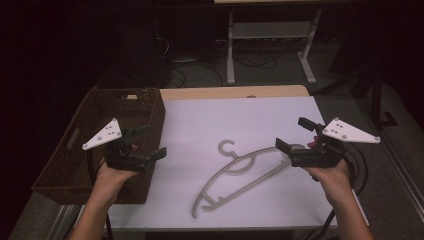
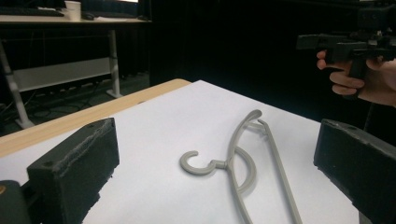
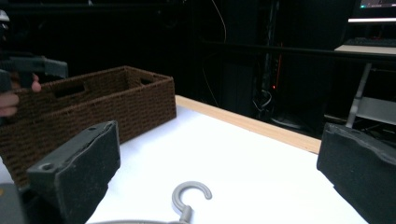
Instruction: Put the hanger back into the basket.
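A grey plastic hanger [image 1: 240,172] lies flat on the white tabletop [image 1: 240,120], its hook pointing to the far side. My left gripper [image 1: 151,142] is held above the table's left part beside the basket, jaws open and empty, aimed toward the hanger [image 2: 236,158]. My right gripper [image 1: 294,134] hovers over the hanger's right end, open with nothing between its jaws. In the right gripper view the hook [image 3: 189,196] lies just ahead, low between the wide jaws. Each hand's gripper shows in the other's view: the right one [image 2: 345,44] and the left one [image 3: 28,67].
A brown woven basket [image 1: 155,112] stands along the table's left side, its inside dark. Its wall [image 3: 93,107] rises left of the hanger. A wooden table edge [image 1: 235,92] runs along the back, with a desk frame [image 1: 270,45] on the floor behind.
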### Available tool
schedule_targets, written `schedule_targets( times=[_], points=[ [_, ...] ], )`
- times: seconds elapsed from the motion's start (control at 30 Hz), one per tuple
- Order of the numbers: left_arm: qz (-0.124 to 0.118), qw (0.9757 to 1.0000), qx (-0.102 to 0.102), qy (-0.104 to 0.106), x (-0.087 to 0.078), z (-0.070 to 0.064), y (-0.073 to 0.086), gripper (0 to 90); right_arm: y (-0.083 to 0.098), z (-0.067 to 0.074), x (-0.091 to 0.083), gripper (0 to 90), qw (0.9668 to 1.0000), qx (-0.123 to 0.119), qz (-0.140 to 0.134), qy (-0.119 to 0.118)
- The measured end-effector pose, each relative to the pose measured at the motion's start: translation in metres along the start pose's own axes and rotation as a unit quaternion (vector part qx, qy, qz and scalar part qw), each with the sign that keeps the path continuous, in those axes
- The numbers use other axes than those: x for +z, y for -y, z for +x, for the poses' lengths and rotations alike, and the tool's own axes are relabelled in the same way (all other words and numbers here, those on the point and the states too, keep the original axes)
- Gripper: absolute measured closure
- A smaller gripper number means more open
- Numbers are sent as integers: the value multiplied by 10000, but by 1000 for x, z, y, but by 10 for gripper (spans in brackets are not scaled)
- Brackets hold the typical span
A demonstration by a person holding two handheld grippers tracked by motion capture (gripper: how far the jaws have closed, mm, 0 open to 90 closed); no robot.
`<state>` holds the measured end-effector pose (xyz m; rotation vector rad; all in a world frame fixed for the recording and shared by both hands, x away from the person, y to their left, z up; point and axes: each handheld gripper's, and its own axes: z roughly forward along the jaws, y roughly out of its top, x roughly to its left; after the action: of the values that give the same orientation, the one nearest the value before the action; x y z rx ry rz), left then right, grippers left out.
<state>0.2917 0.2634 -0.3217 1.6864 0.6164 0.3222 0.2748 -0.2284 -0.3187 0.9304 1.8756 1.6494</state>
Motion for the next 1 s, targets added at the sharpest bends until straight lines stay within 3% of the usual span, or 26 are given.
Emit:
schedule_targets(
  times=[0.47, 1.0],
  points=[
    [320, 9994, 103, 107, 19, -15, 0, 0, 7, 0, 2, 0, 9994, -46, 339, 57],
    [715, 9965, 172, 389, 54, -33, 13, 0, 22, -8, 7, 0, 9977, -35, 672, 114]
  ],
)
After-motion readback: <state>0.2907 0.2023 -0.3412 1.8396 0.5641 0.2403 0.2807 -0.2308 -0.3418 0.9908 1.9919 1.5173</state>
